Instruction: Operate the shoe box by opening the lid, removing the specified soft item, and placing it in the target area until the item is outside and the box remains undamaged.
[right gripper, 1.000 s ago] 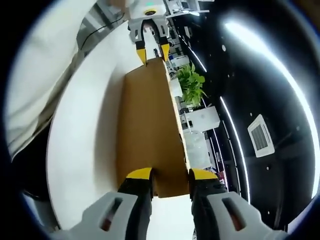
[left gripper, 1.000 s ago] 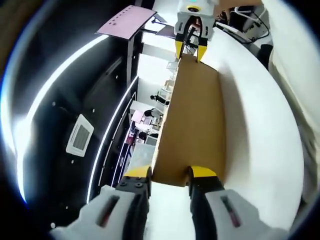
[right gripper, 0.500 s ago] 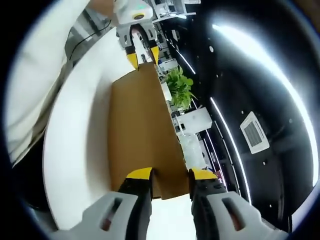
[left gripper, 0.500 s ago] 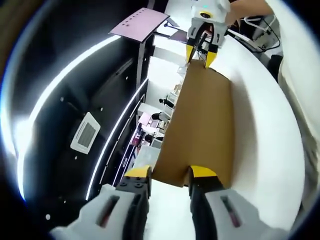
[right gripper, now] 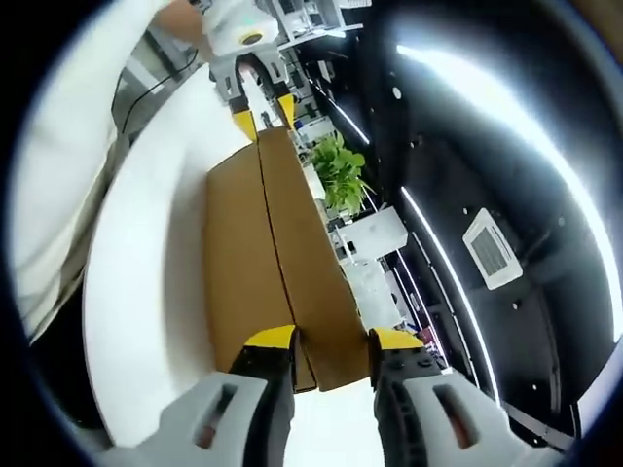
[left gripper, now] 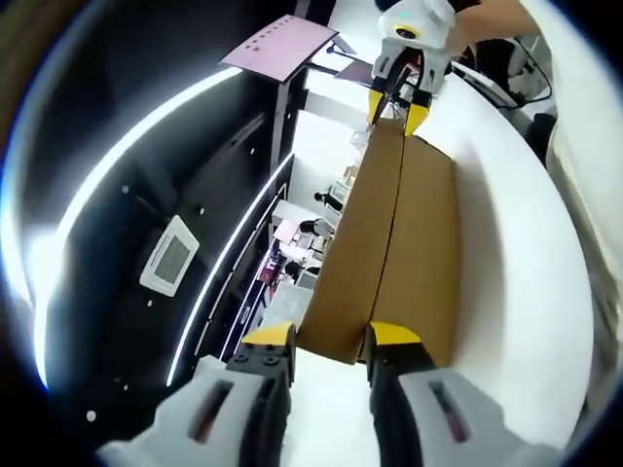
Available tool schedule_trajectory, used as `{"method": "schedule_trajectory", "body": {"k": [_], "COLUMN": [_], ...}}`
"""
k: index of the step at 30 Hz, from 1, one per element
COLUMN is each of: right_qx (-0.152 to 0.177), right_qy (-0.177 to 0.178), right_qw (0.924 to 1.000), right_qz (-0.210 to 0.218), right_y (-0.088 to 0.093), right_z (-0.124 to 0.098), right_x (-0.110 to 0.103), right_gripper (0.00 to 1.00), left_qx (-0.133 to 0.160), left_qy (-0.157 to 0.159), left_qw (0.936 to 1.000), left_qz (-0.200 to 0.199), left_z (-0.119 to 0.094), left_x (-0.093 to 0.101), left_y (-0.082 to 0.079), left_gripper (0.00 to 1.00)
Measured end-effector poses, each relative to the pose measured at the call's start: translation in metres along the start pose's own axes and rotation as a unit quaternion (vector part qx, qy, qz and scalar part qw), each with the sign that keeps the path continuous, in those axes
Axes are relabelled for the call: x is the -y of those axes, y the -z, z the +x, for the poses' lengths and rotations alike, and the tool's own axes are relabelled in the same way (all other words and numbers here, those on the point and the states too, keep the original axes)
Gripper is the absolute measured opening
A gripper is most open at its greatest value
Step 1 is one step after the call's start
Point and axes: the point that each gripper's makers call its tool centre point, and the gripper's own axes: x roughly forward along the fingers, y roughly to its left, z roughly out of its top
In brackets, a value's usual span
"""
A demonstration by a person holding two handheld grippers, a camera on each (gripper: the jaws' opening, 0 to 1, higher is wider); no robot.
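A long brown cardboard shoe box [left gripper: 389,253] runs away from my left gripper [left gripper: 331,339], whose yellow-tipped jaws stand on either side of its near end, shut on it. At the far end my right gripper [left gripper: 397,102] clamps the opposite end. From the right gripper view, the same box [right gripper: 273,253] stretches from my right gripper [right gripper: 331,341] up to the left gripper [right gripper: 261,109]. Two faces of the box show, split by a long edge. Its inside is hidden.
A white table [left gripper: 516,243] lies beside and under the box, also seen as the white table [right gripper: 146,272]. A person's white sleeve [right gripper: 58,146] borders it. A green plant [right gripper: 341,175], a pink board [left gripper: 277,44], dark ceiling panels and a vent [left gripper: 168,255] lie behind.
The box has rolled between the two grippers, so a second face and a long edge now show. Both grippers kept their hold on its ends.
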Motion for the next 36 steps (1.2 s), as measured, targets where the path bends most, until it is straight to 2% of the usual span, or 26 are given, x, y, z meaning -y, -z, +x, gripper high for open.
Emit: {"method": "schedule_trajectory", "body": {"k": [3,9,15,17,19,23,27,30,31,35,36], "right_qx": [0.000,0.005,0.008,0.008,0.007,0.003,0.005,0.008,0.020,0.020,0.019], "right_qy": [0.010,0.032,0.047,0.049,0.062,0.070,0.079,0.084,0.089,0.079,0.082], "right_qw": [0.9999,0.9991,0.9972,0.9964,0.9943,0.9892,0.9769,0.9664,0.9647,0.9593,0.9583], "right_qz": [0.005,0.026,0.056,0.068,0.087,0.129,0.198,0.243,0.247,0.270,0.273], "right_y": [0.004,-0.007,-0.004,-0.003,-0.002,0.000,0.006,0.011,0.010,0.010,0.010], "right_z": [0.000,-0.002,-0.002,-0.001,-0.001,0.001,0.001,0.002,0.002,0.003,0.004], "right_x": [0.002,0.009,0.014,0.014,0.016,0.018,0.021,0.022,0.024,0.018,0.018], "right_gripper": [0.28,0.28,0.34,0.40,0.46,0.51,0.53,0.53,0.52,0.44,0.44], "left_qx": [0.002,0.008,0.016,0.015,0.017,0.016,0.016,0.015,0.014,0.012,0.012], "left_qy": [-0.005,-0.011,-0.014,-0.013,-0.010,-0.012,-0.017,-0.026,-0.027,-0.040,-0.039], "left_qw": [1.0000,0.9999,0.9991,0.9987,0.9987,0.9978,0.9954,0.9889,0.9840,0.9739,0.9689], "left_qz": [0.007,-0.010,-0.036,-0.047,-0.046,-0.063,-0.093,-0.145,-0.176,-0.223,-0.244], "left_z": [-0.001,-0.001,-0.002,-0.001,-0.001,0.000,0.001,0.003,0.005,0.009,0.010], "left_x": [-0.001,-0.007,-0.010,-0.010,-0.009,-0.009,-0.013,-0.015,-0.015,-0.016,-0.016], "left_y": [-0.002,-0.003,-0.003,-0.002,-0.001,0.000,0.001,0.004,0.006,0.009,0.011], "left_gripper": [0.28,0.28,0.29,0.30,0.30,0.32,0.33,0.34,0.34,0.36,0.36]}}
